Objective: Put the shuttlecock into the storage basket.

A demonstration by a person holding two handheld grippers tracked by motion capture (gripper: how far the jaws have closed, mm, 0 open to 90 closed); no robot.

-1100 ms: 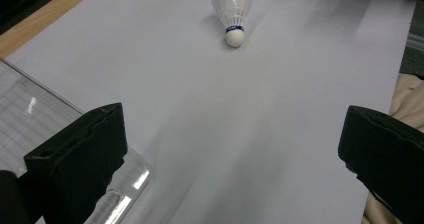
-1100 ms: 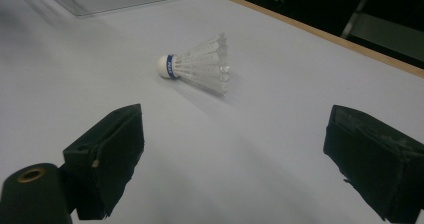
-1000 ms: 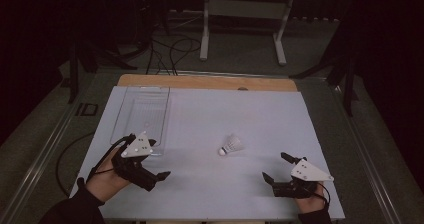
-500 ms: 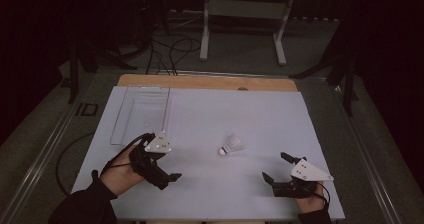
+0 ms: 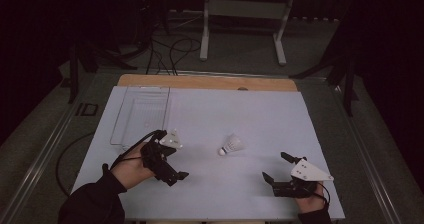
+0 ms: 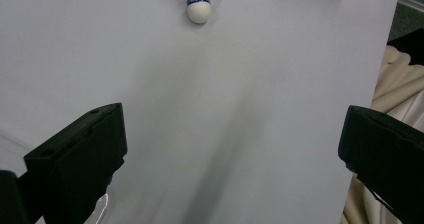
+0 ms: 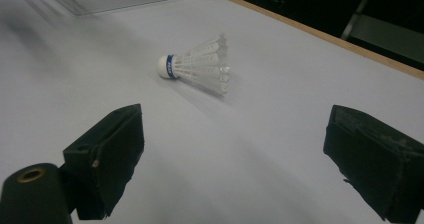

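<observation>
One shuttlecock on white table, one clear tray, two claws, left claw and right claw, both apart

path to shuttlecock: bare tabletop | obstacle: clear tray, far-left

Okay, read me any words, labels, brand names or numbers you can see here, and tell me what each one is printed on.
Blue band around the white shuttlecock's round cork: white lettering is there, too small and blurred to read in both gripper views.
Clear plastic tray: no text visible.
Pale table sheet: no text visible.
Black left gripper and black right gripper: no readable markings.
</observation>
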